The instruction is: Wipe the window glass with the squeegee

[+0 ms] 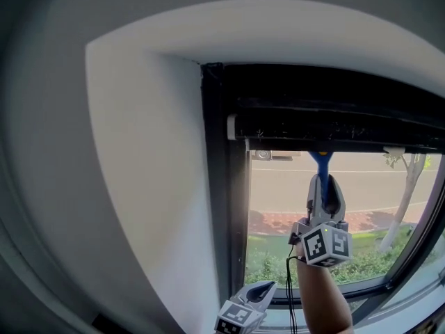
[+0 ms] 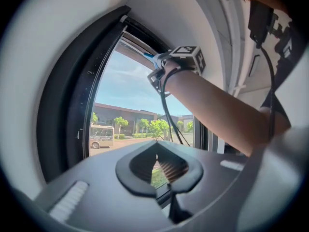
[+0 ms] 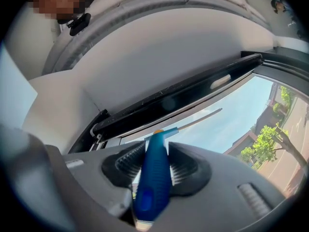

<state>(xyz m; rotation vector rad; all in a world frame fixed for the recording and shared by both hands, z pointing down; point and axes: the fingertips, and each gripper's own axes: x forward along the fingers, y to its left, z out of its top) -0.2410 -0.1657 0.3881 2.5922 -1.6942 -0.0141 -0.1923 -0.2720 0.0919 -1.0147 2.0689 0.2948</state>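
My right gripper [image 1: 323,186] is raised high against the window glass [image 1: 361,186], shut on the blue handle of the squeegee [image 1: 320,164]. In the right gripper view the blue squeegee handle [image 3: 153,178] sits clamped between the ribbed pads, and its thin blade [image 3: 193,123] lies along the top of the pane under the dark upper frame [image 3: 178,98]. My left gripper [image 1: 259,294] hangs low near the sill, shut and holding nothing. From the left gripper view the right gripper [image 2: 181,62] and the forearm [image 2: 217,110] reach up across the glass.
A dark window frame post [image 1: 222,186] stands on the left, with white wall [image 1: 146,186] beside it. A dark roller housing [image 1: 334,117] spans the window top. Outside are a road, trees and a bus [image 2: 101,136].
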